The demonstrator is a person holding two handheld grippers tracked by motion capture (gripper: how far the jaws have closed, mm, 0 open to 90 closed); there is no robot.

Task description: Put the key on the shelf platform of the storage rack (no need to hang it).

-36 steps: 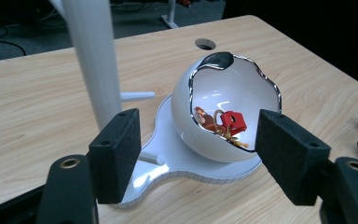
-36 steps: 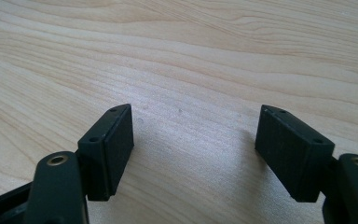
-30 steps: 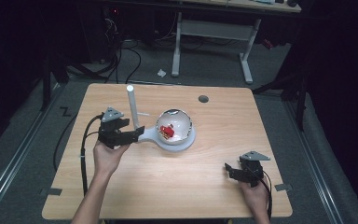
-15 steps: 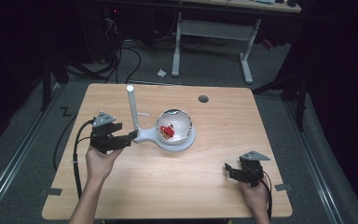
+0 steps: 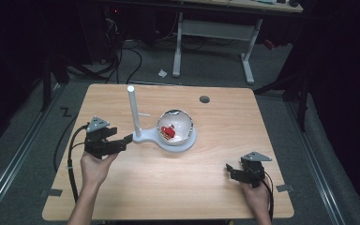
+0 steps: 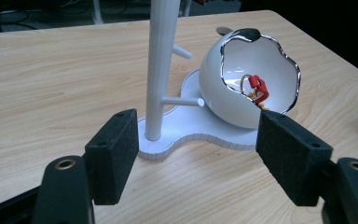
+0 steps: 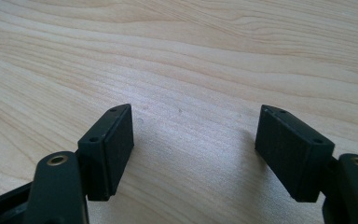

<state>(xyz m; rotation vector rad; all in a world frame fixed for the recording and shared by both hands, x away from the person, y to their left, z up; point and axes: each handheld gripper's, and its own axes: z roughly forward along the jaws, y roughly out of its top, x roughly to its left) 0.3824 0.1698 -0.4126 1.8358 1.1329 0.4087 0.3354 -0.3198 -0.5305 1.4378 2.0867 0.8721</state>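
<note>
- Stand (image 5: 168,140): a white base on the tabletop (image 5: 122,187), carrying a pegged post (image 5: 132,110) and a tilted white bowl (image 5: 176,126), left of the middle, just beyond the left tongs.
- Right tongs (image 5: 228,169): near the front right edge, well apart from the stand, jaws wide with bare wood between them in the right gripper view (image 7: 193,140); they can rest there.
- Left tongs (image 5: 127,139): jaws have just been opening and stand wide, nothing between the pads (image 6: 114,161); in the high view the tips sit just beside the base, apart from it as far as I can tell.
- Judged step: the left hand is lining up on the stand, or on what lies in it.
- Small red piece (image 6: 258,88) on a ring lies inside the bowl; the mouth faces the left tongs, rim wavy.
- To do it well: keep the jaws wide, pass right of the post and its low peg (image 6: 182,101), enter through the mouth without knocking the rim, and close only once the pads flank the red piece.
</note>
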